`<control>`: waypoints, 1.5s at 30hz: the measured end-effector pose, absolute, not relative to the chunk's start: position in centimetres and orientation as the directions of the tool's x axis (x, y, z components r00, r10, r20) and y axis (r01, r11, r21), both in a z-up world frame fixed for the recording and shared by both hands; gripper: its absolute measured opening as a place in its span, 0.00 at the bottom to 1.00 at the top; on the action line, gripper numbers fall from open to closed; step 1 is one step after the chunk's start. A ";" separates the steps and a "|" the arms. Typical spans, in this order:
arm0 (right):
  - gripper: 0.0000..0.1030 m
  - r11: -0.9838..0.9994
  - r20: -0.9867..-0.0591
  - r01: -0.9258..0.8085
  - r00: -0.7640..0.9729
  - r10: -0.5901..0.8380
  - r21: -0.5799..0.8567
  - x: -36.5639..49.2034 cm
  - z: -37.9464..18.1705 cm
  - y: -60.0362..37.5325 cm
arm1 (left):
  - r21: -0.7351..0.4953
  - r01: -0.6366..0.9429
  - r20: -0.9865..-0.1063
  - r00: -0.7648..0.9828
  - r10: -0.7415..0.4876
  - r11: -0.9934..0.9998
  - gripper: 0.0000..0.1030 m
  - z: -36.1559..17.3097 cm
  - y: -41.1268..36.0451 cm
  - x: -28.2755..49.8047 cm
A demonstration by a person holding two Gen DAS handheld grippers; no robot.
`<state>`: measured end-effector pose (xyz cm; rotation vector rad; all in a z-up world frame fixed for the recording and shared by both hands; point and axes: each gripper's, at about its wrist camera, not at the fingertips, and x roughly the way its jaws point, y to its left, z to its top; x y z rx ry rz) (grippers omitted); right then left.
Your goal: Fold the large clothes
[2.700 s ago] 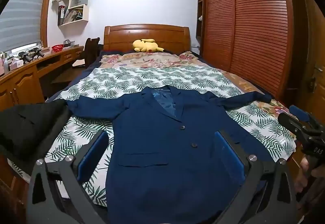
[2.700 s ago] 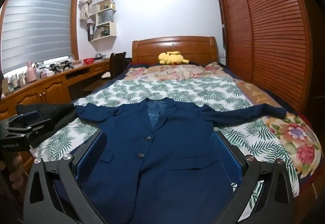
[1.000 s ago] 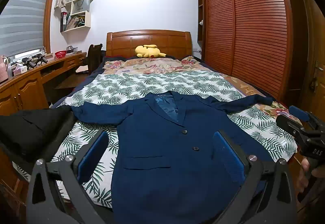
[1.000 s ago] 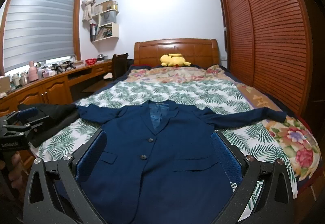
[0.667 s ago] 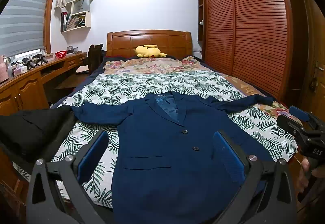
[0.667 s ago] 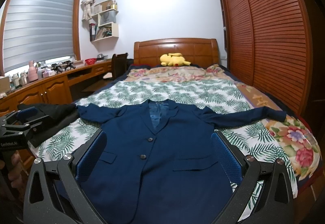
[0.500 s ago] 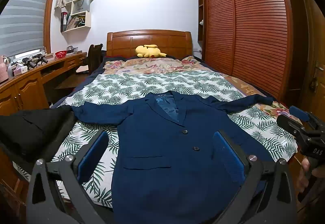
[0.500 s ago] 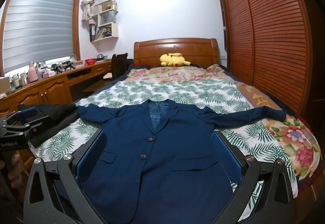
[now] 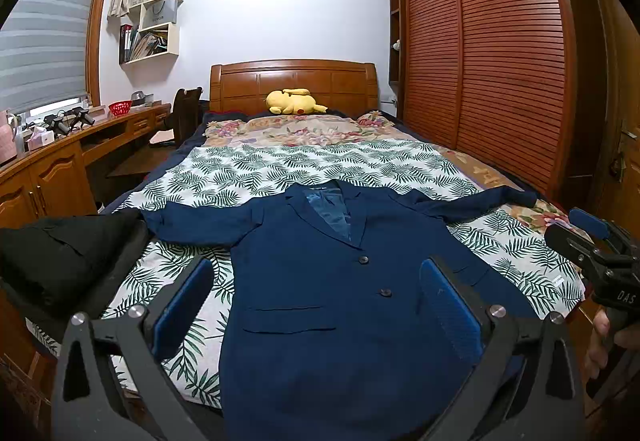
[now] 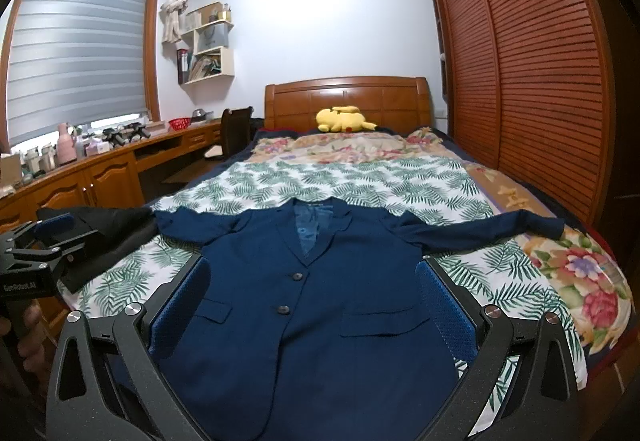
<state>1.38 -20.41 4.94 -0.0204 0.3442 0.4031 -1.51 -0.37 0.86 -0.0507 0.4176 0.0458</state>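
The blue jacket lies face up, sleeves spread, across the foot end of the bed; a black garment sits at the bed's left edge; both the left gripper and right gripper hover above it — fingers spread, holding nothing.

the bed carries a navy jacket spread flat, sleeves out, a black garment, perhaps another jacket, at its left edge, a yellow plush toy by the headboard.

blue jacket hem cut off below, desk clutter perhaps bottles, too small
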 end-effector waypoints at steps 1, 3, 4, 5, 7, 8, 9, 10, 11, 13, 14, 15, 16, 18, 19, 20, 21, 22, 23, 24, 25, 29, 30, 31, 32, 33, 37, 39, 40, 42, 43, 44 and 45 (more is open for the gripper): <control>1.00 0.920 -0.332 -0.388 0.863 0.382 0.049 1.4 4.9 -20.4 | -0.040 -0.054 -0.406 0.913 0.033 0.998 1.00 0.8 -0.4 -1.5; 1.00 0.920 -0.333 -0.388 0.862 0.381 0.049 1.4 4.9 -20.4 | -0.040 -0.055 -0.406 0.913 0.034 0.998 1.00 0.8 -0.4 -1.5; 1.00 0.920 -0.333 -0.389 0.862 0.382 0.049 1.3 4.9 -20.4 | -0.040 -0.055 -0.407 0.913 0.034 0.998 1.00 0.8 -0.4 -1.5; 1.00 0.920 -0.333 -0.389 0.862 0.382 0.049 1.3 4.9 -20.4 | -0.040 -0.055 -0.407 0.913 0.034 0.998 1.00 0.8 -0.4 -1.5; 1.00 0.921 -0.333 -0.388 0.862 0.381 0.049 1.4 4.9 -20.4 | -0.041 -0.055 -0.407 0.913 0.033 0.998 1.00 0.8 -0.4 -1.5; 1.00 0.920 -0.334 -0.388 0.862 0.381 0.050 1.3 4.9 -20.4 | -0.042 -0.055 -0.409 0.912 0.033 0.998 1.00 0.8 -0.4 -1.5; 1.00 0.920 -0.334 -0.388 0.862 0.381 0.050 1.3 4.9 -20.4 | -0.042 -0.056 -0.411 0.911 0.033 0.998 1.00 0.7 -0.3 -1.5; 1.00 0.920 -0.336 -0.388 0.862 0.381 0.049 1.2 4.9 -20.3 | -0.042 -0.056 -0.414 0.910 0.033 0.998 1.00 0.6 -0.3 -1.5; 1.00 0.920 -0.338 -0.388 0.861 0.380 0.047 1.2 4.9 -20.3 | -0.040 -0.056 -0.418 0.908 0.034 0.998 1.00 0.5 -0.1 -1.3; 1.00 0.920 -0.346 -0.389 0.858 0.380 0.045 1.2 4.8 -20.1 | -0.036 -0.064 -0.430 0.902 0.042 0.997 1.00 0.1 0.2 -1.0; 1.00 0.920 -0.353 -0.390 0.855 0.380 0.045 1.3 4.6 -20.0 | -0.036 -0.065 -0.437 0.899 0.043 0.997 1.00 -0.2 0.4 -0.8; 1.00 0.919 -0.357 -0.391 0.853 0.381 0.045 1.5 4.4 -20.0 | -0.036 -0.067 -0.444 0.895 0.044 0.997 1.00 -0.5 0.6 -0.5; 1.00 0.918 -0.364 -0.394 0.849 0.382 0.045 1.7 4.2 -19.9 | -0.035 -0.071 -0.452 0.891 0.047 0.997 1.00 -0.8 0.9 -0.2; 1.00 0.915 -0.374 -0.400 0.842 0.388 0.047 2.2 3.7 -19.7 | -0.031 -0.080 -0.467 0.883 0.056 0.996 1.00 -1.3 1.3 0.4; 1.00 0.913 -0.381 -0.404 0.838 0.392 0.049 2.5 3.4 -19.4 | -0.029 -0.083 -0.473 0.879 0.059 0.996 1.00 -1.5 1.5 0.6; 1.00 0.912 -0.390 -0.408 0.832 0.394 0.050 2.7 3.1 -19.1 | -0.028 -0.089 -0.480 0.875 0.064 0.996 1.00 -1.8 1.8 0.8; 1.00 0.911 -0.394 -0.410 0.829 0.396 0.051 3.0 2.7 -19.0 | -0.026 -0.092 -0.484 0.872 0.068 0.995 1.00 -2.0 2.0 1.0; 1.00 0.909 -0.399 -0.413 0.826 0.397 0.050 3.4 2.4 -18.8 | -0.022 -0.096 -0.489 0.869 0.073 0.995 1.00 -2.3 2.3 1.2; 1.00 0.908 -0.403 -0.416 0.824 0.399 0.048 3.6 2.2 -18.5 | -0.019 -0.102 -0.494 0.866 0.079 0.995 1.00 -2.5 2.6 1.4; 1.00 0.907 -0.406 -0.418 0.822 0.400 0.049 3.9 2.0 -18.4 | -0.017 -0.109 -0.504 0.860 0.085 0.994 1.00 -2.8 3.0 1.7; 1.00 0.906 -0.410 -0.420 0.818 0.403 0.051 4.1 1.8 -18.2 | -0.016 -0.113 -0.510 0.856 0.089 0.993 1.00 -3.0 3.2 1.9; 1.00 0.901 -0.430 -0.430 0.803 0.412 0.059 5.2 1.0 -17.8 | -0.007 -0.131 -0.529 0.842 0.107 0.991 1.00 -3.7 4.4 2.5; 1.00 0.900 -0.432 -0.431 0.802 0.412 0.058 5.4 0.8 -17.8 | -0.004 -0.134 -0.533 0.839 0.112 0.991 1.00 -3.9 4.6 2.7; 1.00 0.900 -0.435 -0.433 0.800 0.413 0.057 5.6 0.6 -17.6 | -0.001 -0.138 -0.536 0.836 0.115 0.990 1.00 -4.0 4.8 2.9; 1.00 0.899 -0.438 -0.435 0.798 0.414 0.058 5.8 0.4 -17.6 | 0.000 -0.140 -0.539 0.834 0.118 0.990 1.00 -4.2 5.1 3.0; 1.00 0.898 -0.440 -0.436 0.796 0.416 0.060 6.1 0.3 -17.5 | 0.002 -0.143 -0.542 0.832 0.121 0.990 1.00 -4.4 5.4 3.2; 1.00 0.894 -0.451 -0.444 0.786 0.423 0.065 7.1 -0.4 -17.1 | 0.009 -0.146 -0.555 0.822 0.127 0.989 1.00 -5.2 6.3 4.1; 1.00 0.891 -0.456 -0.450 0.780 0.429 0.068 7.6 -0.8 -16.8 | 0.013 -0.145 -0.561 0.818 0.128 0.989 1.00 -5.6 6.8 4.5; 1.00 0.889 -0.459 -0.453 0.777 0.431 0.069 7.9 -1.2 -16.6 | 0.016 -0.146 -0.564 0.815 0.130 0.989 1.00 -5.8 6.9 4.7; 1.00 0.886 -0.468 -0.460 0.769 0.435 0.069 8.5 -1.7 -16.1 | 0.019 -0.146 -0.572 0.810 0.130 0.989 1.00 -6.3 7.4 5.3; 1.00 0.884 -0.473 -0.463 0.765 0.437 0.067 8.9 -2.0 -15.8 | 0.019 -0.147 -0.576 0.807 0.131 0.989 1.00 -6.5 7.7 5.6; 1.00 0.882 -0.478 -0.467 0.761 0.438 0.065 9.4 -2.4 -15.5 | 0.021 -0.147 -0.580 0.804 0.131 0.989 1.00 -6.6 7.9 5.9; 1.00 0.881 -0.481 -0.469 0.758 0.440 0.065 9.6 -2.6 -15.2 | 0.023 -0.147 -0.584 0.801 0.132 0.989 1.00 -6.9 8.2 6.2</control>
